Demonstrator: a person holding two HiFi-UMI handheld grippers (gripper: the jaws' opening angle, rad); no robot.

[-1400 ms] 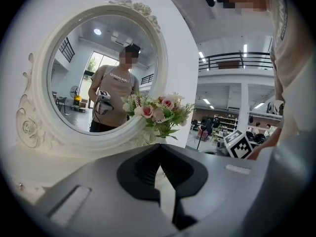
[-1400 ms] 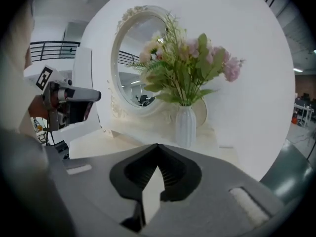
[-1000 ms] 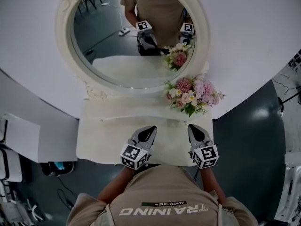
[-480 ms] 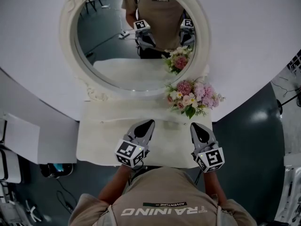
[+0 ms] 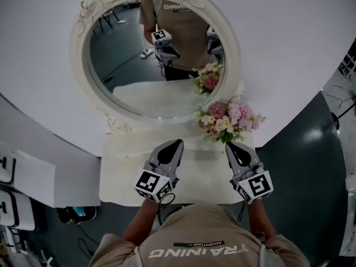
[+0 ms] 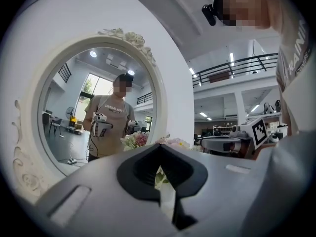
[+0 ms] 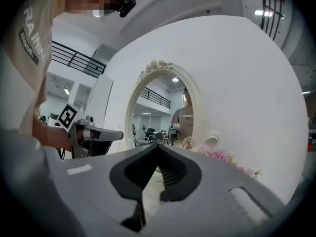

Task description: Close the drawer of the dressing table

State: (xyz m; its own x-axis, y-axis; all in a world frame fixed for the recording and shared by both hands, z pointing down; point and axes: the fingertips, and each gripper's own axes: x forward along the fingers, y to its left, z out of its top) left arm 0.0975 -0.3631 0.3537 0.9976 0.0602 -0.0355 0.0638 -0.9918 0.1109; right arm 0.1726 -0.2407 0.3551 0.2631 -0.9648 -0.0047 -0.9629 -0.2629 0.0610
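The white dressing table (image 5: 122,177) stands against the wall under an oval mirror (image 5: 133,65). Its drawer is hidden below the tabletop's front edge and the person's body. My left gripper (image 5: 177,143) hovers over the middle of the tabletop, jaws shut on nothing. My right gripper (image 5: 231,146) hovers beside it to the right, also shut and empty. In the left gripper view, the left gripper (image 6: 159,146) points at the mirror (image 6: 74,107) with its tips together. In the right gripper view, the right gripper (image 7: 159,146) points at the mirror (image 7: 158,112).
A pink and white flower bouquet (image 5: 228,118) stands at the table's back right, just beyond the right gripper. White boxes (image 5: 33,177) sit left of the table. A dark object with cables (image 5: 78,213) lies on the dark floor at lower left.
Both grippers stay shut over the tabletop. The right gripper has drifted slightly right and the left slightly left. The head view has shifted, showing more of the mirror's carved top.
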